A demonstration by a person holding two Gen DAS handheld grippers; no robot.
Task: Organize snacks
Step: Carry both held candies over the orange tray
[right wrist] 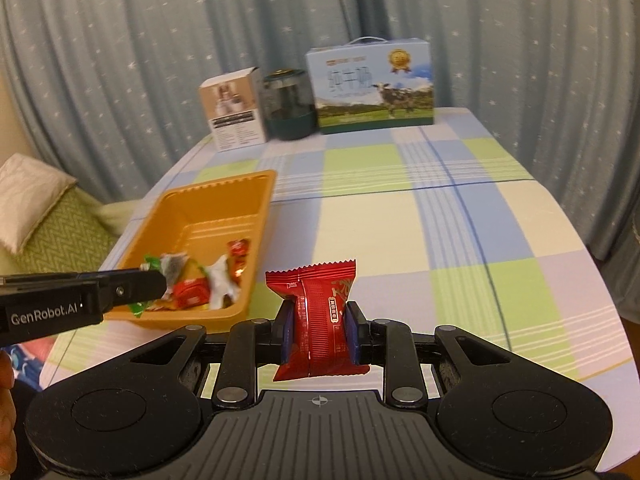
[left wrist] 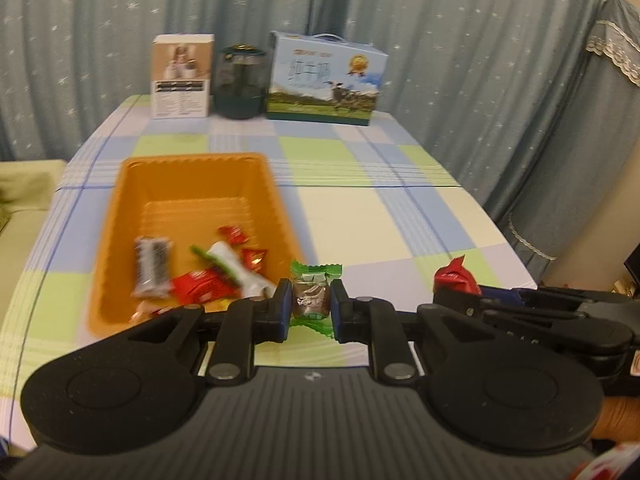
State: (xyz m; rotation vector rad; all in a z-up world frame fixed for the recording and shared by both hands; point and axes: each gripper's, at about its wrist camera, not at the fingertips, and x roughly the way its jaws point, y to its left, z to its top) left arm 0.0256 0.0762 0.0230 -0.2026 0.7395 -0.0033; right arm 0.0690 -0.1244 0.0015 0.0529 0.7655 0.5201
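1. Now the left tool [left wrist: 311, 309] grips a green-wrapped candy [left wrist: 311, 300] between its two pads; the wrapper's frilled ends stick out above and below the pads.
2. That candy hangs just beside the near right corner of the orange tray [left wrist: 120, 208], over the checked tabletop [left wrist: 360, 208].
3. Meanwhile the right tool [right wrist: 320, 330] is clamped on a red snack packet [right wrist: 316, 312], which stands upright between the pads with its crimped top edge above them.
4. The red packet sits to the right of the tray's near end, above the tabletop and apart from the tray.
5. Inside the tray lie several wrapped snacks, crowded at the near end: a grey-and-black bar [left wrist: 152, 266], a white packet with a green end [left wrist: 228, 266], a larger red packet [left wrist: 200, 286] and two small red candies [left wrist: 234, 235]. They are blurred, so finer detail cannot be told.
6. The far half of the tray is bare.
7. At the far edge of the tabletop stand three things in a row: a white and tan box [left wrist: 182, 76], a dark green jar [left wrist: 240, 84] and a blue carton with a cow on it [left wrist: 326, 80].
8. Behind them hangs a blue-grey curtain with small white stars [left wrist: 460, 40].
9. In the right wrist view, the left tool reaches in from the left edge, its tip over the near end of the tray.
10. A cushion [right wrist: 28, 200] lies to the left of the tabletop.
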